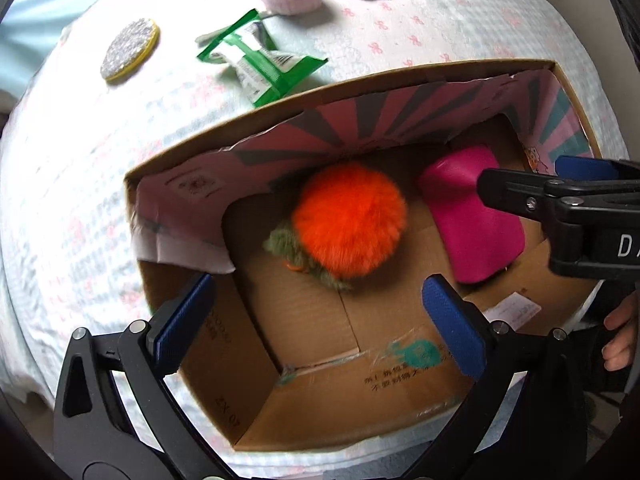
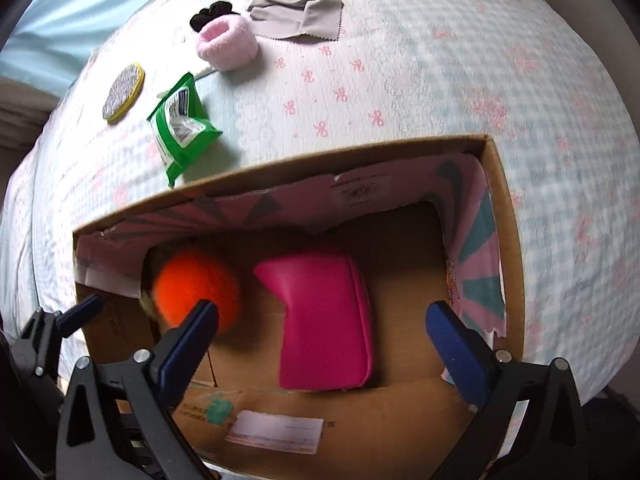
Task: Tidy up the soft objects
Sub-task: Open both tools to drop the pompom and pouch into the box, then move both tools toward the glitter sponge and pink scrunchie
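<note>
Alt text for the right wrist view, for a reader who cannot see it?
The open right tool hangs over a cardboard box holding a pink pouch and an orange pompom. Behind, on the bedspread: green packet, pink wristband, grey cloth.

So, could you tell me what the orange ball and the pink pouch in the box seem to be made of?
The orange ball looks like fluffy faux fur: its outline is fuzzy and matte. The pink pouch seems to be smooth, faintly glossy synthetic leather or silicone, with a stitched edge seam.
</note>
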Action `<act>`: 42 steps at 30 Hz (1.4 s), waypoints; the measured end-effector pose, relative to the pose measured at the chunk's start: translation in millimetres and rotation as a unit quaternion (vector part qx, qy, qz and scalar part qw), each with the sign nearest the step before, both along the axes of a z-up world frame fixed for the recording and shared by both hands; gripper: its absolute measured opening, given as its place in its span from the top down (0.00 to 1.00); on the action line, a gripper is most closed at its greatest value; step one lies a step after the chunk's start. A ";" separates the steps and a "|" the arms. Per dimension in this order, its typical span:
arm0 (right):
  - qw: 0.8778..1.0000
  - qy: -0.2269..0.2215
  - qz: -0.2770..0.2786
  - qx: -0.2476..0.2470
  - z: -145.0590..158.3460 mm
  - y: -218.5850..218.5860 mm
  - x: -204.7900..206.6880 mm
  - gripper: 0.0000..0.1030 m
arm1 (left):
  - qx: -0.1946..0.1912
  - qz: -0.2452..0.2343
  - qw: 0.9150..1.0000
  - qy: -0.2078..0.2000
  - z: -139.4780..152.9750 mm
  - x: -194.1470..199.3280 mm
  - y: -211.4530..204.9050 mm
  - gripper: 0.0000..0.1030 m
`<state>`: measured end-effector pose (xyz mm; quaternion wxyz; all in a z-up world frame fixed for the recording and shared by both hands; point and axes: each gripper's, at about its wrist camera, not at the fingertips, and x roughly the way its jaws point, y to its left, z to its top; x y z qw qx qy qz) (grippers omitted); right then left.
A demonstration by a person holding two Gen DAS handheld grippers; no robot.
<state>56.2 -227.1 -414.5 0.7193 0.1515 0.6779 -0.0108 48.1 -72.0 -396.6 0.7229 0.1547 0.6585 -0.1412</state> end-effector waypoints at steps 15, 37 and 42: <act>1.000 -0.009 0.028 -0.004 19.2 3.5 -9.0 0.00 | -0.020 0.054 0.998 -0.017 38.5 -12.0 15.4 0.00; 0.973 -0.218 0.049 -0.059 252.6 2.6 -48.3 0.00 | -0.089 0.169 0.952 -0.238 272.1 -53.7 56.6 0.00; 0.962 -0.257 0.051 -0.073 289.5 4.8 -55.2 0.00 | -0.097 0.196 0.940 -0.262 292.6 -54.6 65.5 0.00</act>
